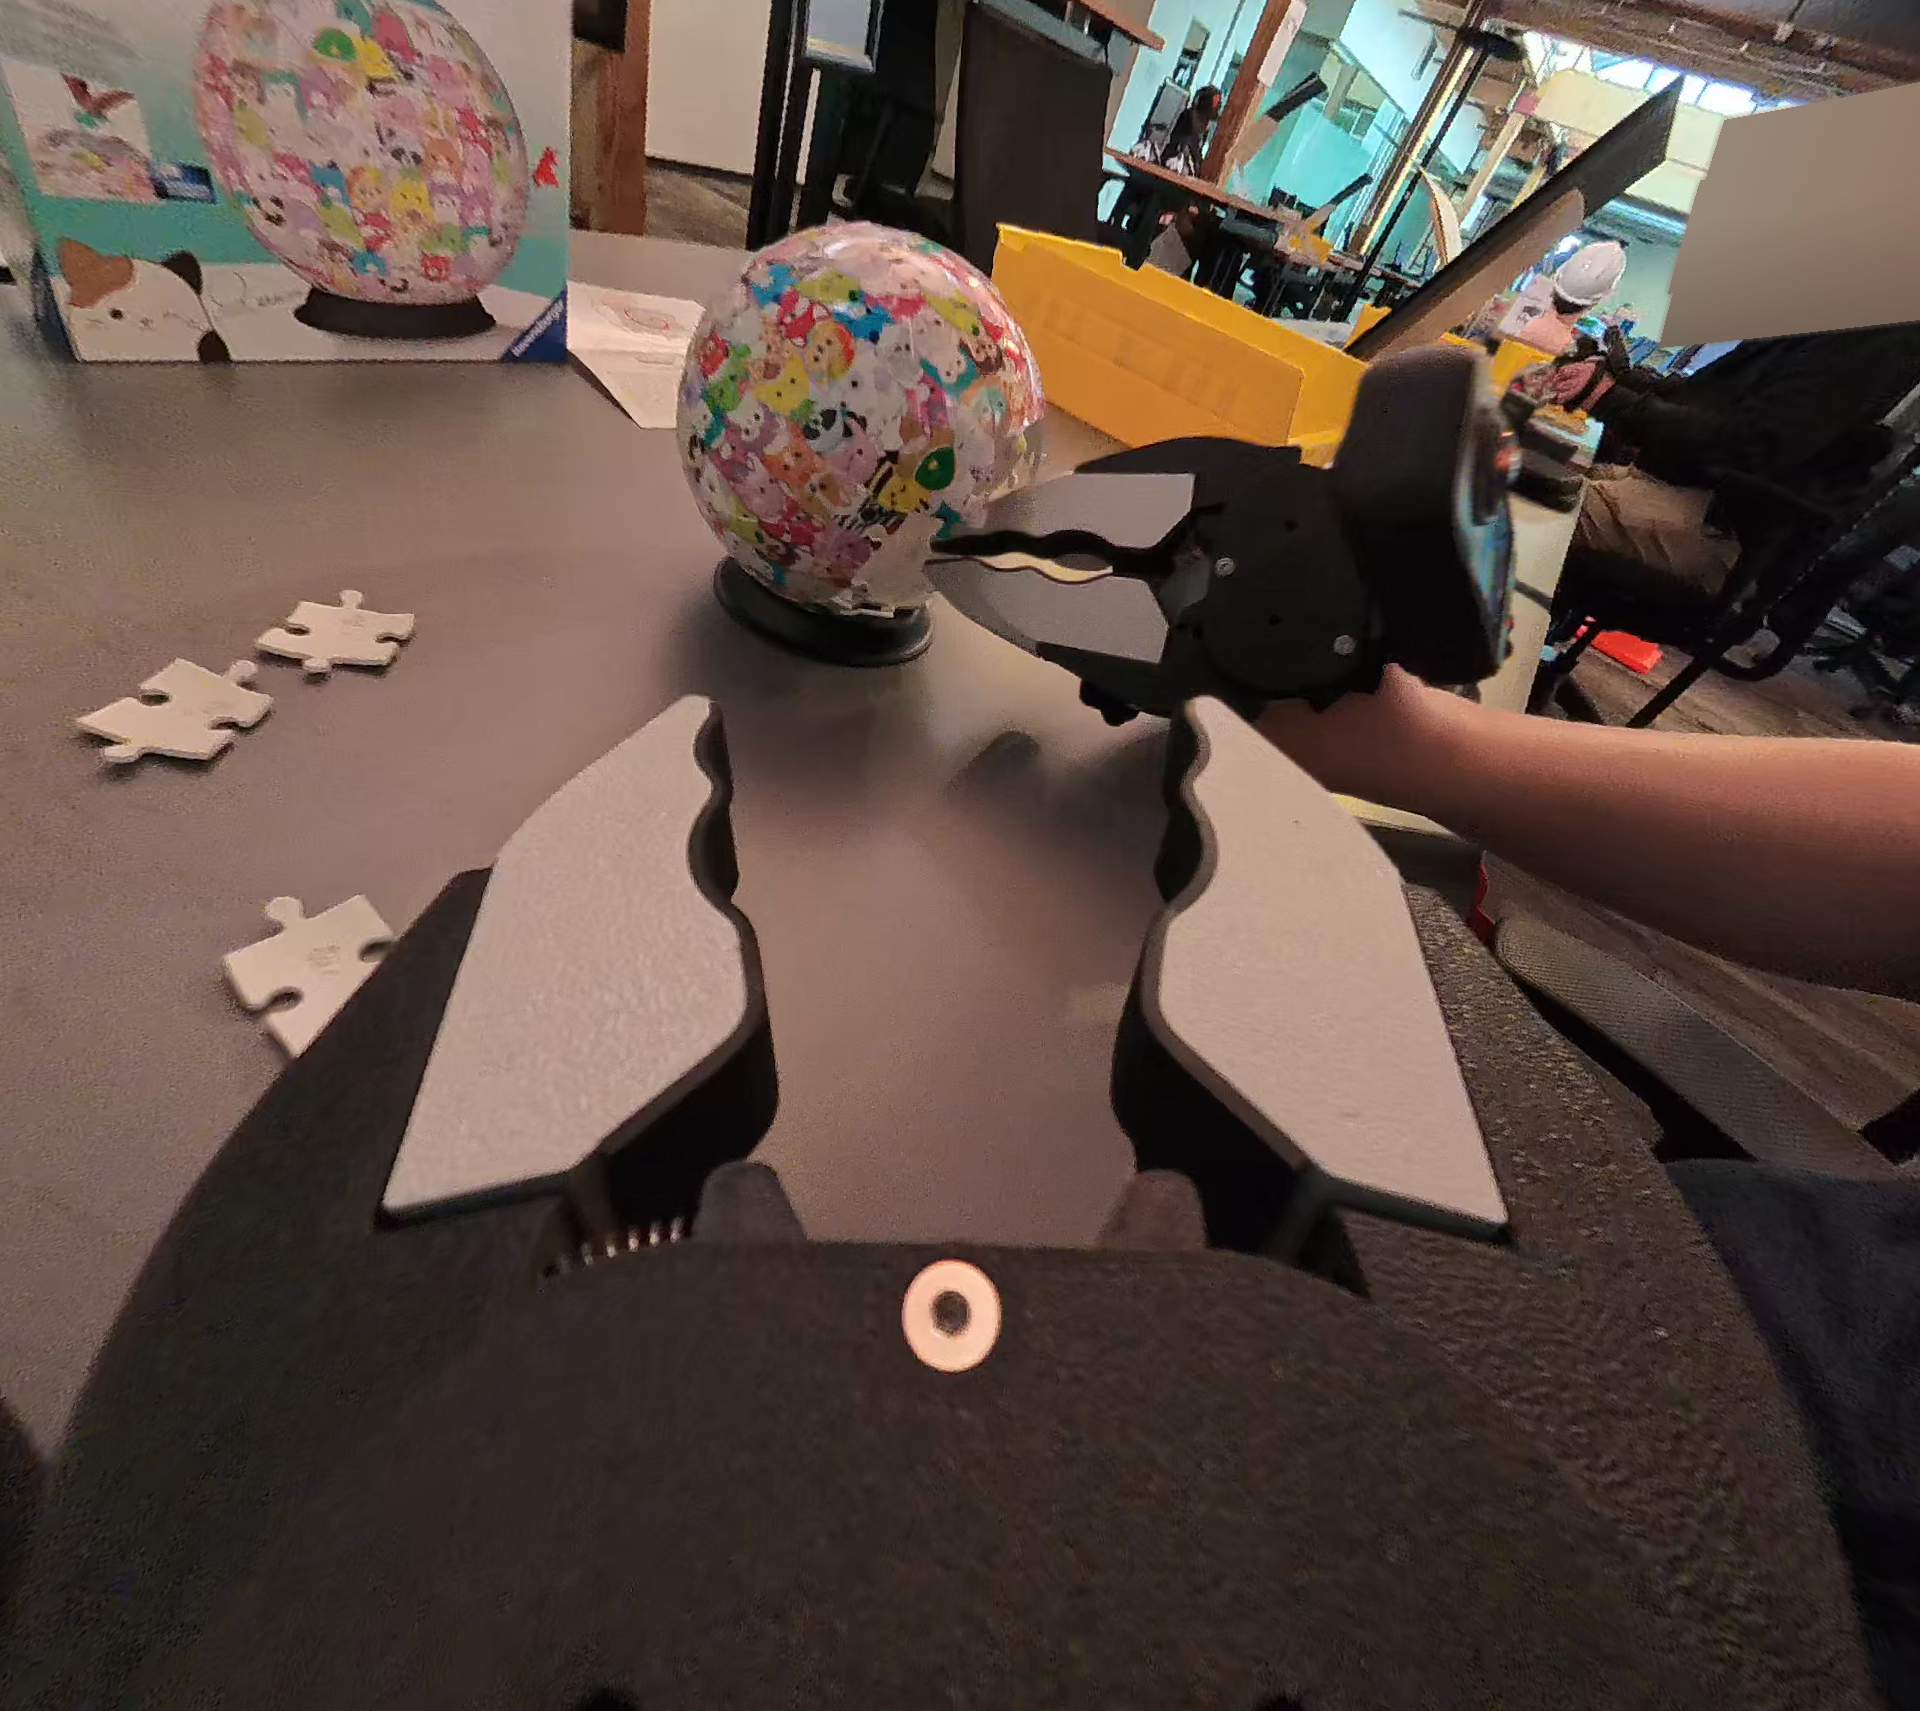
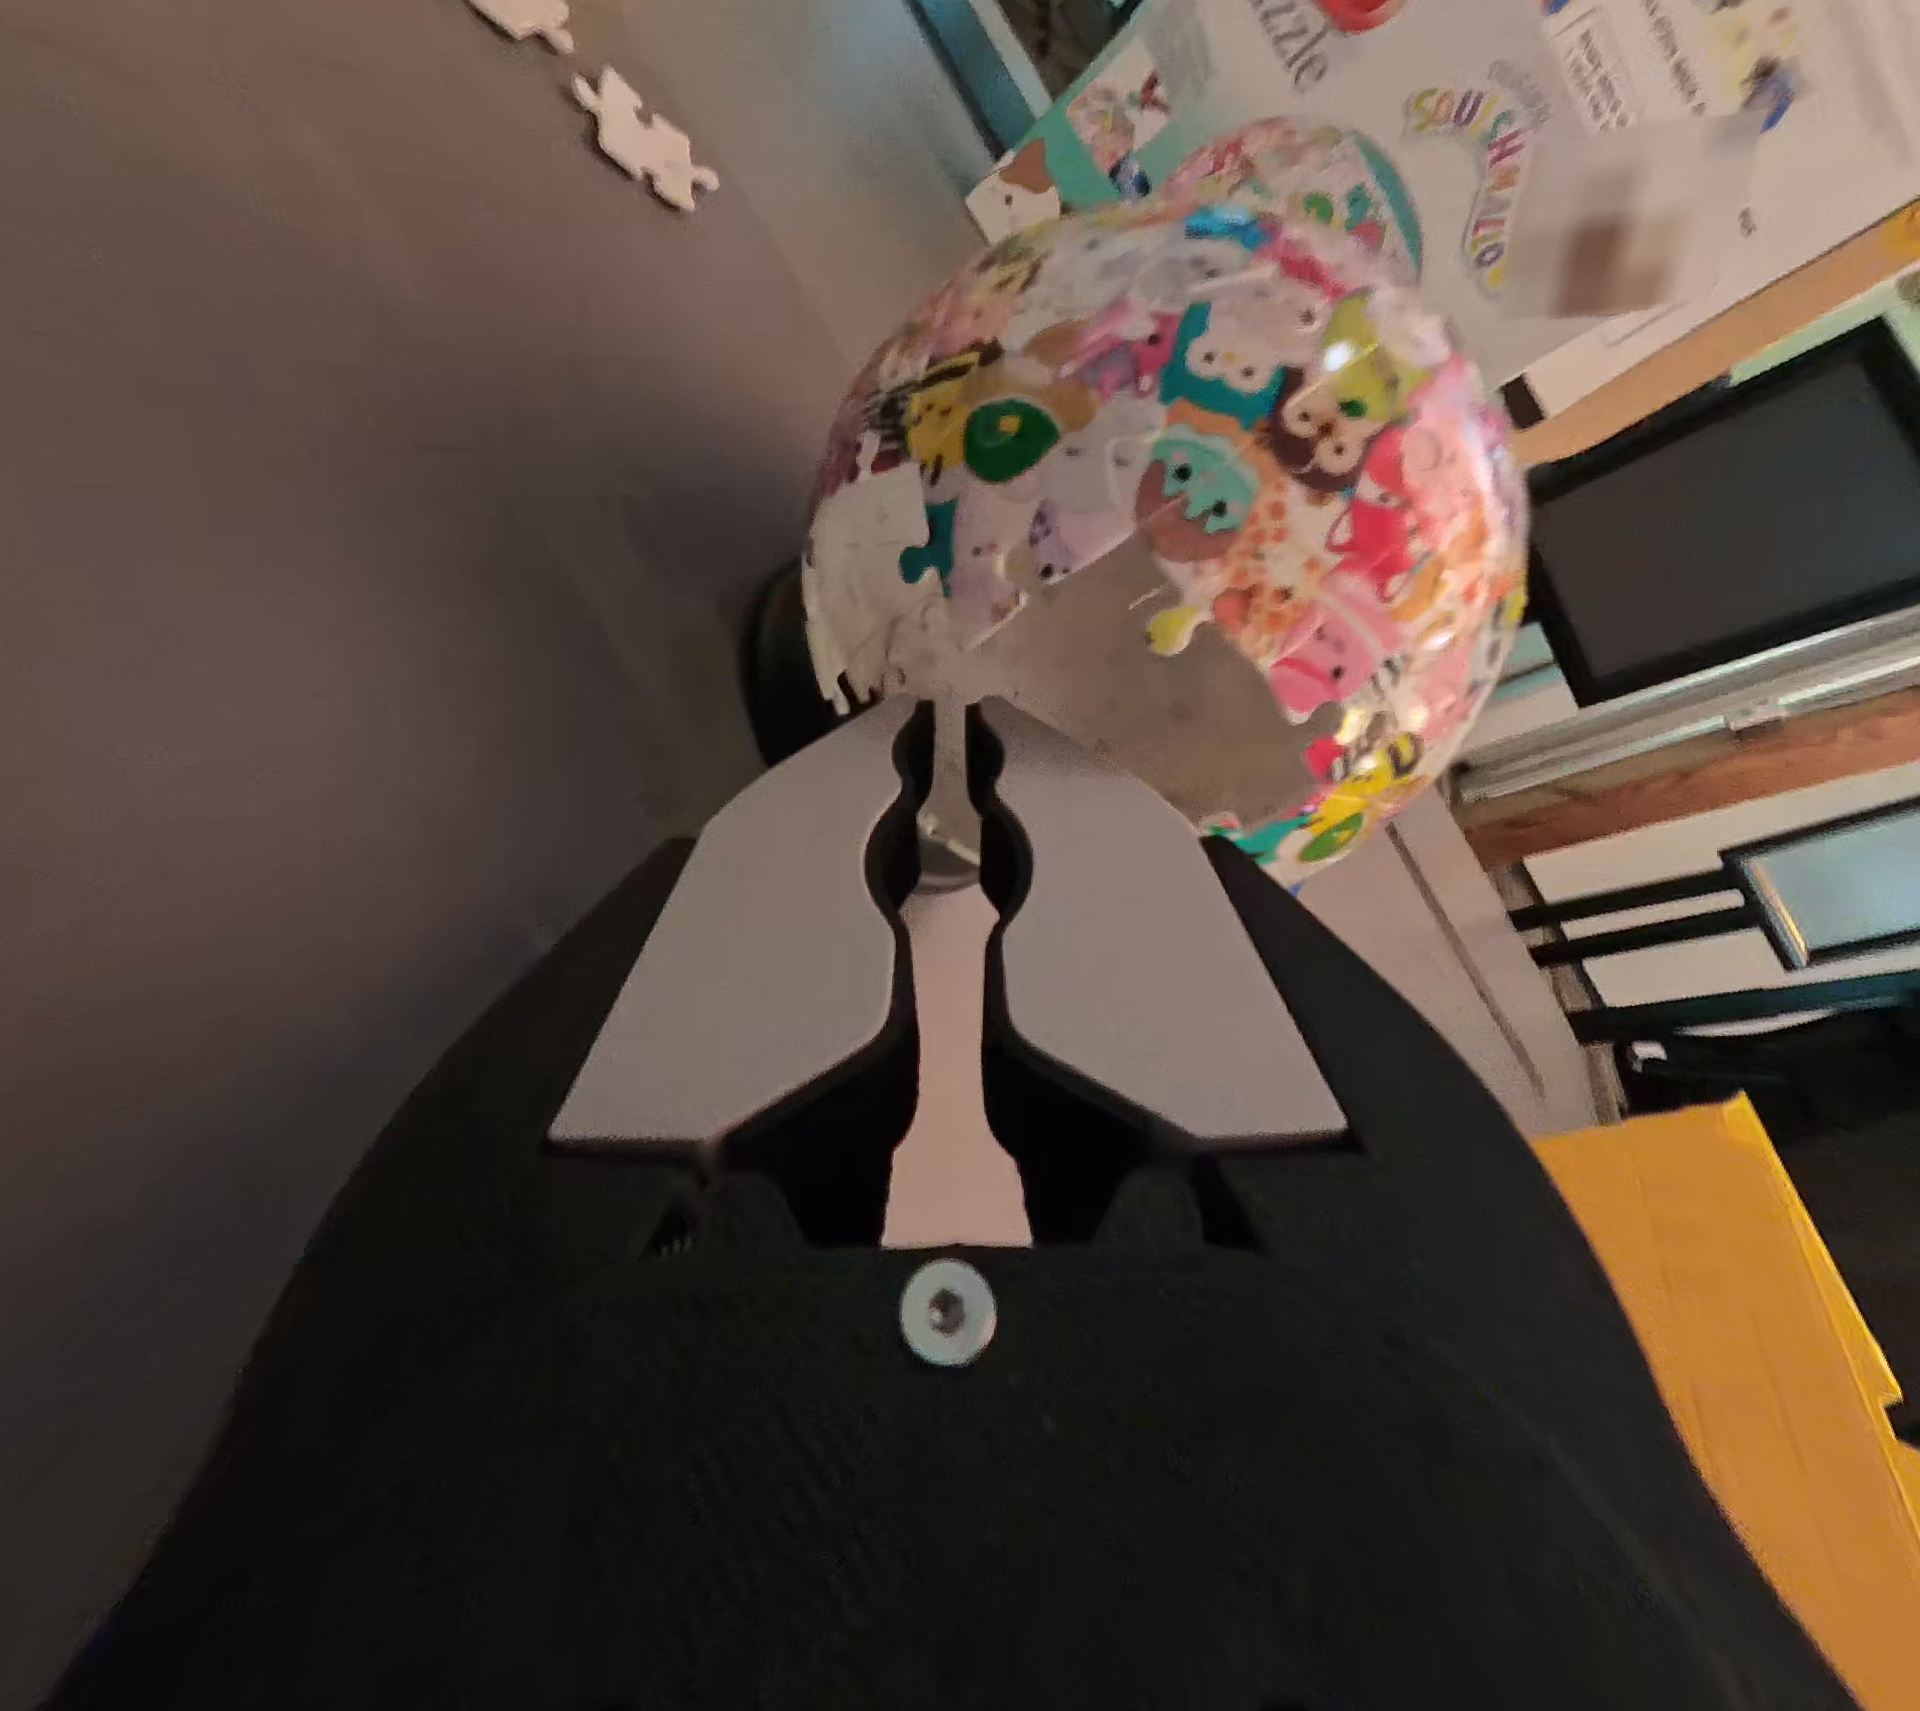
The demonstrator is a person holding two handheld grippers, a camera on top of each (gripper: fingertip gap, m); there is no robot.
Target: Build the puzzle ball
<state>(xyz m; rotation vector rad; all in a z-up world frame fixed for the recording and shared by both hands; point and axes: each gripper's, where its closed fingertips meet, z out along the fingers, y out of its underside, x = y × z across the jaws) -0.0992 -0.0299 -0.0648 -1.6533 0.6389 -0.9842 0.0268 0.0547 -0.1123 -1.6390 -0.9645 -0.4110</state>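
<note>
While you work: your right tongs [image 1: 951,557] grip a puzzle piece [image 2: 948,788] edge-on, touching the puzzle ball [image 1: 857,425] at its gap.
Left tongs [image 1: 945,731]: open, empty, farther off.

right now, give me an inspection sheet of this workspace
surface: dark grey table, matte.
job's things: puzzle ball on black stand, gap open low on one side; three loose pieces face down at left.
clutter: puzzle box, paper sheet, yellow bin.
grippers: left gripper open, empty, above the table; right gripper shut on a puzzle piece at the gap's edge.
cables: nothing seen.
surroundings: desks, monitors, people seated beyond.
</note>
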